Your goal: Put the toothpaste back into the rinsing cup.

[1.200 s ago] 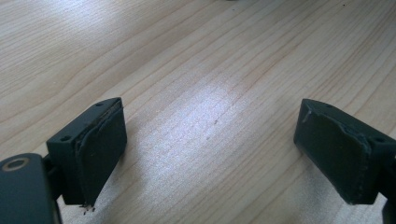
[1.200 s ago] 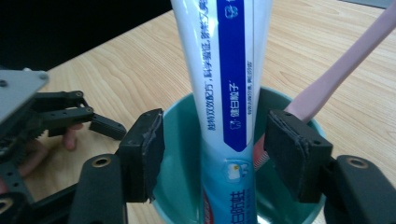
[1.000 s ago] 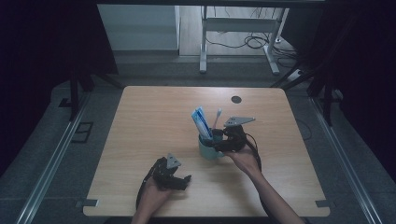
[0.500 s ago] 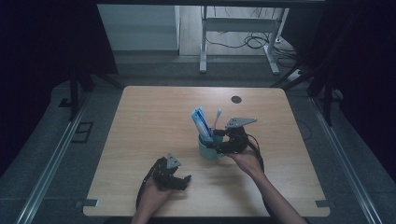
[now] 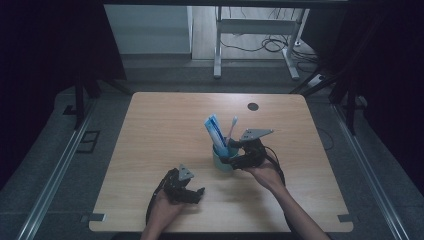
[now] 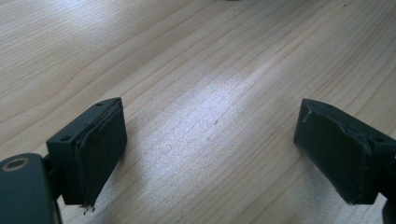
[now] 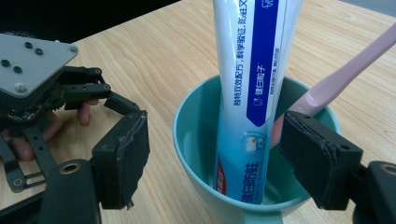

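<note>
my right black tongs (image 7: 212,158) have just been opening; they stand wide around the round teal plastic cup (image 7: 196,135) and squeeze nothing. in the cup lean a tall white and blue toothpaste tube (image 7: 252,70) and a thin pink toothbrush (image 7: 345,65). if i pull back crooked, a pad could catch the rim and tip the cup. my left black tongs (image 6: 212,154) are open and empty over the pale wooden table (image 5: 165,125). the cup sits near the middle, far from edges, with lots of bare room.

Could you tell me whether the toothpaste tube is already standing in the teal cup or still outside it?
In. The toothpaste tube stands inside the teal cup, leaning on the rim, with a pink toothbrush beside it.
</note>
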Demonstrator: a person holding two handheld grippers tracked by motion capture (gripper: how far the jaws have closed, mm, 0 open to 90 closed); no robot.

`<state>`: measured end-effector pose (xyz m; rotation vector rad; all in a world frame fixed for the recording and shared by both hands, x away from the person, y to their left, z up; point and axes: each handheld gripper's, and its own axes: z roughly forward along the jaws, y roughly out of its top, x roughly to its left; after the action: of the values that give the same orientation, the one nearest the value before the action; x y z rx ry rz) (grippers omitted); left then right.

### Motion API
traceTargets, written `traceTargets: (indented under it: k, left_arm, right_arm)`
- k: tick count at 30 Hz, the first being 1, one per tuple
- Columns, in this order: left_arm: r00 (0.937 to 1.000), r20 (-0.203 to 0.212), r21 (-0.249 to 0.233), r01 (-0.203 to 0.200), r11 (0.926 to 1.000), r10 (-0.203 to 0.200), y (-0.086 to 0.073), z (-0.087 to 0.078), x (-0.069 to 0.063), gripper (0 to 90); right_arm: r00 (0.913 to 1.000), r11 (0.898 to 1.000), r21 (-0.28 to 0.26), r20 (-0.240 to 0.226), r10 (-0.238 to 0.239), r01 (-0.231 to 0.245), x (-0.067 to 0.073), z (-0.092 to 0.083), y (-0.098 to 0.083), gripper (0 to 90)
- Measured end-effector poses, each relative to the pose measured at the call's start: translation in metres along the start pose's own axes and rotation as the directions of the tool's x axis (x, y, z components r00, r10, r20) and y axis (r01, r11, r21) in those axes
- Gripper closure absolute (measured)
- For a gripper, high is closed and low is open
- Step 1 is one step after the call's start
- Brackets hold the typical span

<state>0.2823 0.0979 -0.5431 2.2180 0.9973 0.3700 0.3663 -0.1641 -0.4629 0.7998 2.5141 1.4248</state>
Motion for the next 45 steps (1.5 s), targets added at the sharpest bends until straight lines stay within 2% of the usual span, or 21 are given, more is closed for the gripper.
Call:
traceTargets:
  k: [8, 16, 35, 45]
  left_arm:
    - [1.0, 0.0, 0.0, 0.001, 1.0, -0.001, 0.0, 0.0, 0.0, 9.5]
    - [1.0, 0.0, -0.001, 0.001, 1.0, -0.001, 0.0, 0.0, 0.0, 9.5]
    - [1.0, -0.001, -0.002, 0.003, 1.0, -0.003, 0.0, 0.0, 0.0, 9.5]
    - [1.0, -0.001, -0.002, 0.003, 1.0, -0.003, 0.0, 0.0, 0.0, 9.5]
  right_arm:
    - [1.0, 1.0, -0.017, -0.001, 0.004, -0.004, -0.002, -0.007, -0.001, 24.5]
    - [0.9997, 0.999, -0.026, 0.012, -0.019, 0.019, -0.003, -0.018, -0.005, 23.2]
    - [0.9975, 0.999, -0.015, 0.058, -0.039, 0.04, -0.004, -0.04, -0.012, 17.6]
    - [0.9953, 0.998, 0.012, 0.078, -0.057, 0.056, -0.004, -0.046, -0.017, 15.2]
